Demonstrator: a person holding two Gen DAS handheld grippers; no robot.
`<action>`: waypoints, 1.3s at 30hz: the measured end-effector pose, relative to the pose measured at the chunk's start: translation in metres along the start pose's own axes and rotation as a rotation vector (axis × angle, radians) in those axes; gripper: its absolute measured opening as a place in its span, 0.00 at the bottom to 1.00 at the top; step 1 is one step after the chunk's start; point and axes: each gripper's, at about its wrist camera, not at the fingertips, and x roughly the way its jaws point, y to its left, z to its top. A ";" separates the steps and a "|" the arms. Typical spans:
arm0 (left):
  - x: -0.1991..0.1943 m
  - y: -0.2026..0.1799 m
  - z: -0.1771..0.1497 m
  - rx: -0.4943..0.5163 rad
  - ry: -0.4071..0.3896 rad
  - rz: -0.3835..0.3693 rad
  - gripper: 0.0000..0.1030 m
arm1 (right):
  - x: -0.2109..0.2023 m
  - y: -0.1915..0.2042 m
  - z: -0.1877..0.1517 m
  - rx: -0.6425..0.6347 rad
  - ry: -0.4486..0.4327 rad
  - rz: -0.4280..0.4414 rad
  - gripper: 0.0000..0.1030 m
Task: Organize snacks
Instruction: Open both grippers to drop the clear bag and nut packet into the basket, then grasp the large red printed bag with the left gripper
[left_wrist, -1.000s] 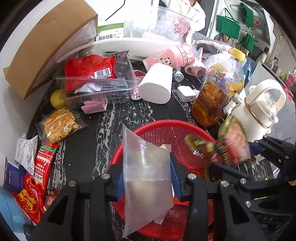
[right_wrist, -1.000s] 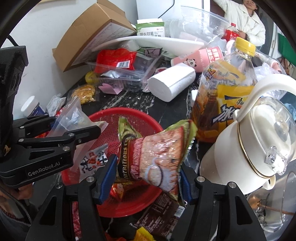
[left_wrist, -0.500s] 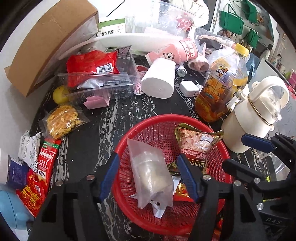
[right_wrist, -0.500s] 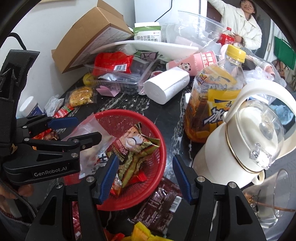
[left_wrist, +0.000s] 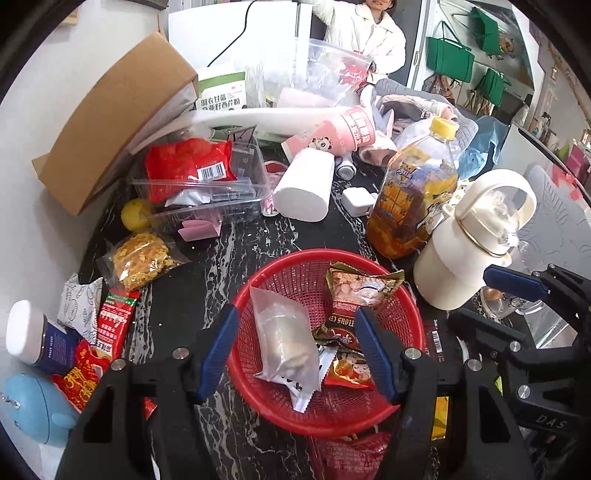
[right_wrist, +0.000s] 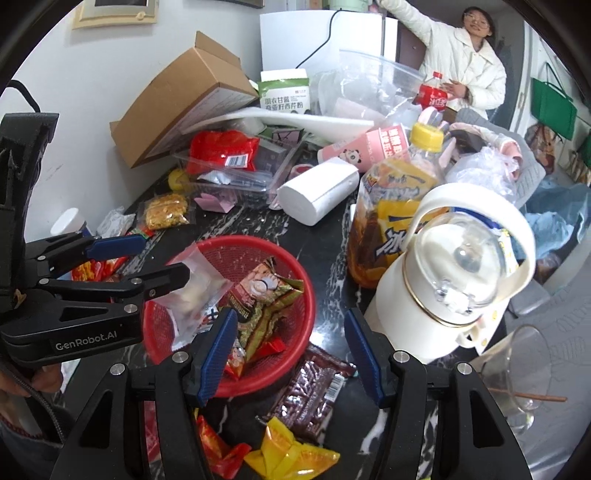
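A red mesh basket (left_wrist: 295, 273) (right_wrist: 236, 247) sits on the black marble table. In it lie a clear plastic packet (left_wrist: 284, 336) (right_wrist: 199, 291), a brown-green nut snack bag (left_wrist: 360, 291) (right_wrist: 262, 299) and small red packets (left_wrist: 347, 371). My left gripper (left_wrist: 299, 350) is open and empty above the basket's near side. My right gripper (right_wrist: 291, 350) is open and empty just right of the basket. A dark chocolate bar (right_wrist: 310, 391) and a yellow wrapper (right_wrist: 288, 450) lie below the right gripper.
A white kettle (right_wrist: 454, 273) and an iced-tea bottle (left_wrist: 410, 199) stand right of the basket. Loose snacks lie left: a yellow cracker packet (left_wrist: 142, 258), red sachets (left_wrist: 110, 325). A clear tray with a red bag (left_wrist: 192, 170), a paper roll (left_wrist: 306, 184) and a cardboard box (left_wrist: 110, 122) sit behind.
Both grippers opened and dropped their loads into the basket: the clear packet from the left, the nut snack bag from the right. Both then drew back and up.
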 end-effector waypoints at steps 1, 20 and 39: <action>-0.004 -0.001 0.000 0.002 -0.006 0.001 0.62 | -0.004 0.001 0.000 0.001 -0.006 -0.001 0.59; -0.103 -0.029 -0.029 0.056 -0.131 -0.030 0.62 | -0.096 0.013 -0.036 0.034 -0.138 -0.027 0.59; -0.107 -0.059 -0.105 0.081 -0.056 -0.118 0.62 | -0.117 0.015 -0.113 0.089 -0.087 -0.048 0.60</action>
